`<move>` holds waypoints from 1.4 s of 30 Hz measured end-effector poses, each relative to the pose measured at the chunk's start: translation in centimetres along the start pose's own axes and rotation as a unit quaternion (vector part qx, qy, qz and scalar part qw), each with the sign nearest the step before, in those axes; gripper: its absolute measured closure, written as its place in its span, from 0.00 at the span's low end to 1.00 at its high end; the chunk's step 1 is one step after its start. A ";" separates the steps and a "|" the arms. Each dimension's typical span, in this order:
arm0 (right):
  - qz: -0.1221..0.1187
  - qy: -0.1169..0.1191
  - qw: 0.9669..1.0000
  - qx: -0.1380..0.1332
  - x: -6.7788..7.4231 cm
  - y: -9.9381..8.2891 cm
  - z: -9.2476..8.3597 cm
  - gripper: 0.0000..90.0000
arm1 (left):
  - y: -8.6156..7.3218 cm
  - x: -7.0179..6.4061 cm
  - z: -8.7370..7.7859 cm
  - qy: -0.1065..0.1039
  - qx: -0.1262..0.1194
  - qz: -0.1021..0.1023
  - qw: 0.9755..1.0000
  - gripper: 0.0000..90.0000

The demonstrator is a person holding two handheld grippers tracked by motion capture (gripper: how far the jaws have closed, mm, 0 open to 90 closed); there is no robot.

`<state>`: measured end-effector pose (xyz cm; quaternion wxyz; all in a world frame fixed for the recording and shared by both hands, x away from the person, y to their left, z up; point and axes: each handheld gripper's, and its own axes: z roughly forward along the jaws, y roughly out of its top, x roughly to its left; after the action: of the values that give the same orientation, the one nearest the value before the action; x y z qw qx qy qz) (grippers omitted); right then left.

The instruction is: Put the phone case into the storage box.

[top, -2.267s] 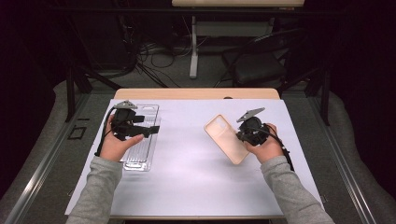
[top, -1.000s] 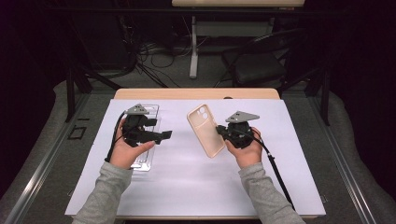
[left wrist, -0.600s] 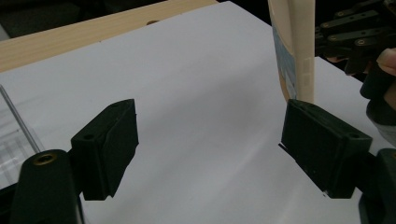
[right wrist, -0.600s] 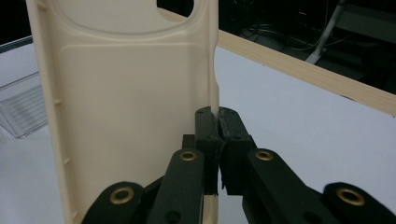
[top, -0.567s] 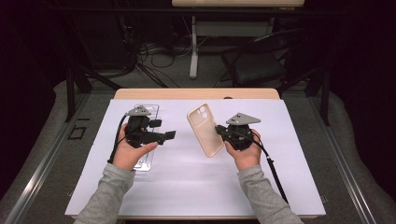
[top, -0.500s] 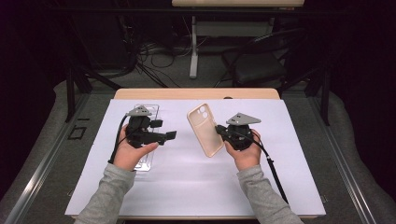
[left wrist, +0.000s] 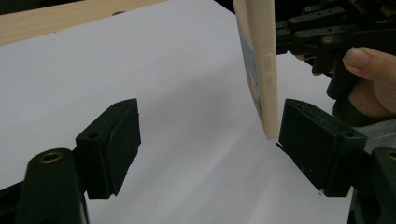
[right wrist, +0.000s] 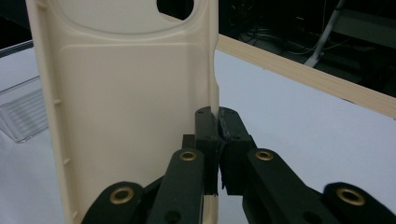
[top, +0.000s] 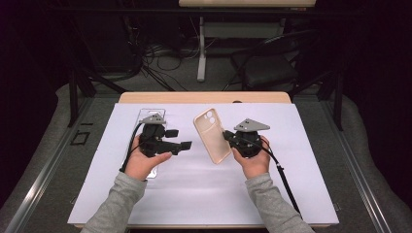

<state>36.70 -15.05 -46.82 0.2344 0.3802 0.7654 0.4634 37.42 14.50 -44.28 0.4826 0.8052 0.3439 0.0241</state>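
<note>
Since a moment ago the left tool (top: 187, 145) has narrowed its jaws slightly, yet they stand released, the cream phone case (top: 212, 135) edge just inside its far jaw. The right tool (top: 227, 136) is clenched on that case's rim, holding it upright above the bench (top: 204, 194). Behind the left tool lies a clear tray (top: 145, 116).

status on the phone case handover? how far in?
Done: the right gripper has the cream phone case lifted off the white mat, jaws clamped on its side edge. In hand: the left gripper is open, the case's lower corner just inside its right jaw. Left: closing on it. The clear tray lies behind the left hand.
</note>
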 end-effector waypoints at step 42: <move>0.002 -0.003 1.000 -0.011 0.7 -0.3 0.2 0.97 | -1.1 -1.5 1.8 -0.036 -0.011 -0.037 0.999 0.51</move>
<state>36.26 -14.48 -47.21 0.2397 0.3802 0.7587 0.4715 36.38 12.59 -45.65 0.5036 0.7869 0.3560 -0.0189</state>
